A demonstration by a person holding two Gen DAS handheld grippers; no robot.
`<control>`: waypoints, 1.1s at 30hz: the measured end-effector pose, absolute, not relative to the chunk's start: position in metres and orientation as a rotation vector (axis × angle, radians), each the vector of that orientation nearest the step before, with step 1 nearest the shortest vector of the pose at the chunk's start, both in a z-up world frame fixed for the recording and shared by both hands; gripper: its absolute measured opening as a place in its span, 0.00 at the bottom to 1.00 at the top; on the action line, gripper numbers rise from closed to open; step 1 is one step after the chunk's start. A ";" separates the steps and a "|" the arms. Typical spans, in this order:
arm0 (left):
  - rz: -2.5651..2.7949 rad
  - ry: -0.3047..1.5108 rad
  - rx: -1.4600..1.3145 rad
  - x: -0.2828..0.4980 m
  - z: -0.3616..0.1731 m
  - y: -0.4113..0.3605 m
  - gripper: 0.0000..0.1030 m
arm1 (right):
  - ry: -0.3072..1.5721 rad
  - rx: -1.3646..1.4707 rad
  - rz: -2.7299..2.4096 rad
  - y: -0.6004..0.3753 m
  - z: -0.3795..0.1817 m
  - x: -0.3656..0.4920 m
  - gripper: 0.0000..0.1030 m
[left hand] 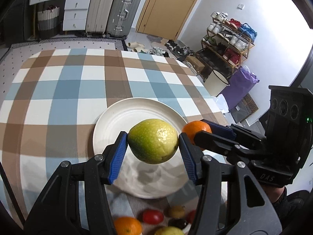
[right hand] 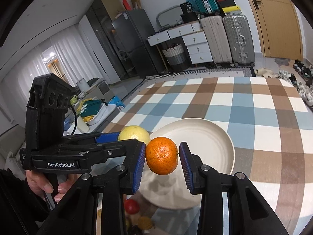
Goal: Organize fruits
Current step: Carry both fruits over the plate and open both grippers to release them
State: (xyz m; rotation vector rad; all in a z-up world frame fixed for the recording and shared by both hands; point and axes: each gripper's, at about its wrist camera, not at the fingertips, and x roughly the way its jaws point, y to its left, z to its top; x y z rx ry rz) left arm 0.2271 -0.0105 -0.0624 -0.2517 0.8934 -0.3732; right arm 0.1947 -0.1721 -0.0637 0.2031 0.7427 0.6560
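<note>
A checked tablecloth [left hand: 68, 82] in blue, brown and white covers the table, and on it sits one white plate [left hand: 125, 113], bare of fruit. The left gripper [left hand: 153, 146] hangs above the plate's near half, its blue pads pressed against both sides of a green-yellow pear [left hand: 152, 141], which is lifted clear of the plate. Just beside it, the right gripper [right hand: 162, 158] clamps one orange [right hand: 162, 157] between its pads, also raised over the plate; its fingers cross close to the left gripper's right finger. At the near edge of the table, partly hidden under the grippers, lie more fruits: another orange [left hand: 127, 225], a red tomato [left hand: 153, 216], and several blurred small ones.
</note>
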 end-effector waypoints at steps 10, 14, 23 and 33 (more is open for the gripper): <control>-0.329 0.950 -0.252 0.292 -0.093 -0.015 0.50 | 0.805 0.219 0.590 -0.176 -0.087 0.256 0.35; -0.326 0.973 -0.264 0.308 -0.106 -0.016 0.50 | 0.831 0.229 0.571 -0.177 -0.100 0.271 0.35; -0.328 1.009 -0.314 0.332 -0.130 -0.021 0.49 | 0.861 0.272 0.544 -0.179 -0.124 0.291 0.35; -0.317 0.966 -0.298 0.320 -0.115 -0.018 0.50 | 0.812 0.361 0.524 -0.192 -0.117 0.287 0.53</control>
